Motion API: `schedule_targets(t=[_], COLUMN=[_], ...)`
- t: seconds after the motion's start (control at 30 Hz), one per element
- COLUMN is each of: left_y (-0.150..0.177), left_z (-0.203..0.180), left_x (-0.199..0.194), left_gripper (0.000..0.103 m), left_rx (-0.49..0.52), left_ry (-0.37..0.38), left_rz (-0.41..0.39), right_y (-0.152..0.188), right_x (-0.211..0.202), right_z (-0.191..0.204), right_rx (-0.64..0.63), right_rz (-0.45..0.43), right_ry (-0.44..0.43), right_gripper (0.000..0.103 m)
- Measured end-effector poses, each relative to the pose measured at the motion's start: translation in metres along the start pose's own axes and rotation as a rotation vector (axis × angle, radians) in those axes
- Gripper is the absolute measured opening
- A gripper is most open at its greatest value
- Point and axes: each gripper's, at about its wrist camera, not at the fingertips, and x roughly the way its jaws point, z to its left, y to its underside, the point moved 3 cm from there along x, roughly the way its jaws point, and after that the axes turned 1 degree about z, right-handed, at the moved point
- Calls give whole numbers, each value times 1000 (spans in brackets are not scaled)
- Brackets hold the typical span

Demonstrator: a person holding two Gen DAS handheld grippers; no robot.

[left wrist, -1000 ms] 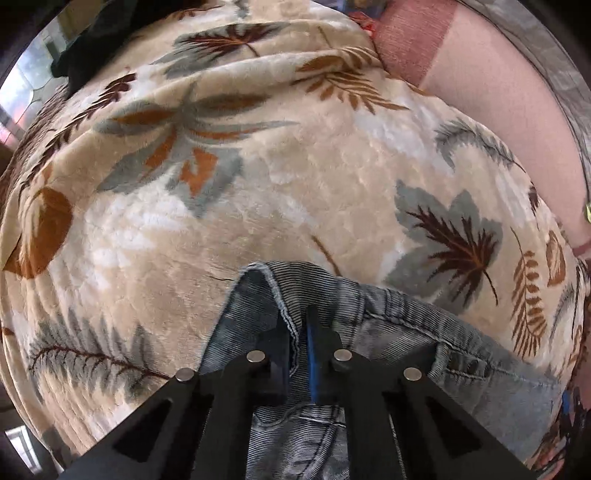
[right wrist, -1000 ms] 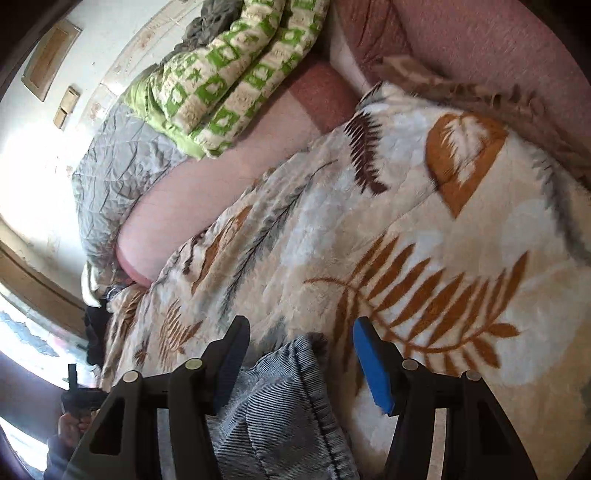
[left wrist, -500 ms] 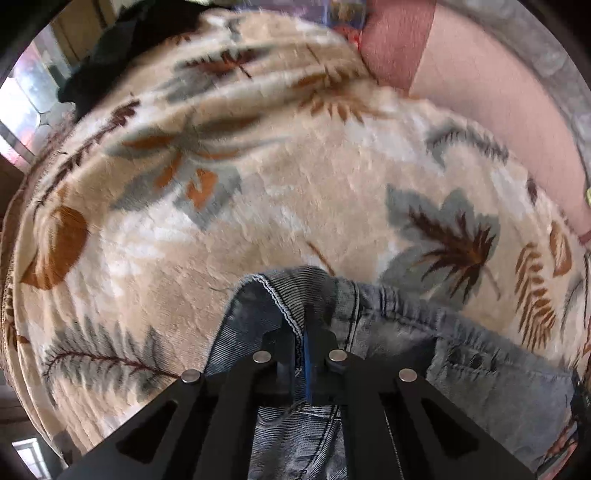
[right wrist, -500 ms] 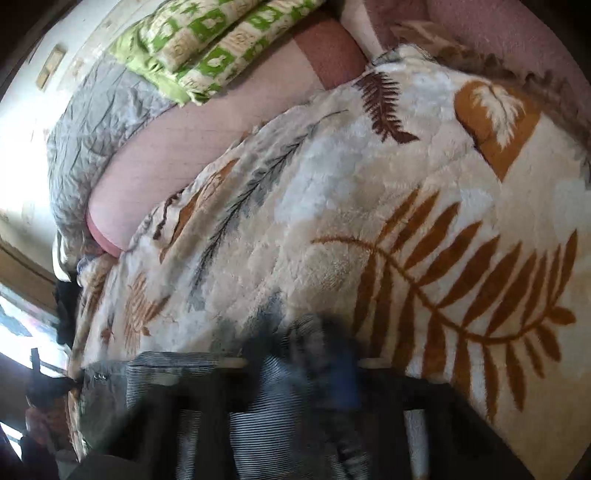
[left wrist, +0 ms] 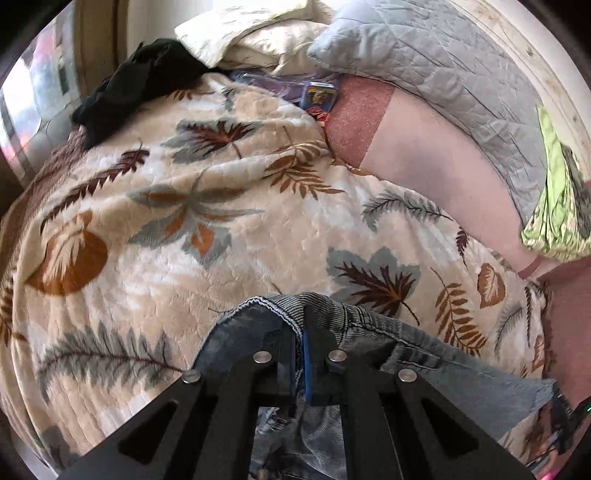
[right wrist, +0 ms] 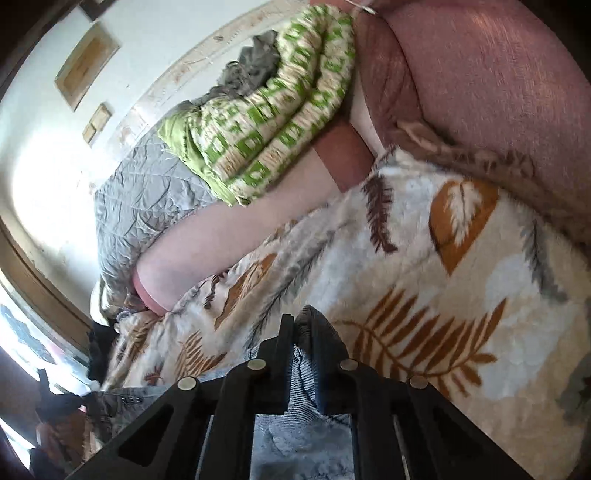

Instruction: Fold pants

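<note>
Gripping the denim at two places, the person has the pants point(left wrist: 373, 332) pinched and partly raised off the leaf-print blanket point(left wrist: 184, 229), and that is about as far as the work looks to have gone. The left gripper point(left wrist: 300, 345) is clamped tight on a stitched edge near the waist. The right gripper point(right wrist: 303, 332) has just been closing, and its jaws now stand narrow with a hem of the striped denim caught between them. No finished fold shows in either view; most of the garment hangs below the grippers, out of sight, so how neatly it lies I cannot tell. My guess is that the lifted edge has yet to be carried across and laid down, with smoothing and any further folds left after that.

Counting what I can see: one pair of pants, two grippers, one leaf-print blanket spread on the bed. Beyond the blanket's far edge lie one grey quilt point(left wrist: 443, 74), one green-and-cream patterned quilt point(right wrist: 273, 122) and one pale pillow point(left wrist: 255, 33). One dark garment point(left wrist: 133, 85) sits at the blanket's far left corner.
</note>
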Motion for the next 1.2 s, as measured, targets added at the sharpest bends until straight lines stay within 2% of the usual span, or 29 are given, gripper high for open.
schedule_targets(t=[0.17, 0.4, 0.53, 0.67, 0.73, 0.83, 0.97, 1.1, 1.2], left_y=[2, 1, 5, 18, 31, 61, 127, 192, 234], left_z=[3, 9, 17, 30, 39, 58, 92, 125, 149], left_x=[-2, 2, -11, -47, -67, -95, -122, -124, -109], left_gripper=[3, 3, 3, 3, 3, 3, 3, 3, 4], left_rx=[-16, -69, -113, -126, -111, -92, -88, -91, -110], left_ry=[0, 21, 90, 186, 219, 271, 308, 282, 240], left_rz=[-5, -4, -28, -99, -122, -149, -149, -106, -33], right_y=[4, 3, -3, 0, 8, 34, 78, 127, 166], right_x=[7, 9, -12, -58, -77, -108, -154, -198, -210], right_z=[-13, -23, -8, 13, 17, 16, 2, -23, -44], right_rx=[18, 75, 81, 35, 21, -23, -66, -53, -37], right_rz=[36, 34, -17, -102, -106, -64, 30, 107, 208], right_ry=[-31, -68, -117, -164, -172, -138, -73, -30, 21], right_gripper=[10, 10, 9, 9, 9, 9, 9, 9, 10])
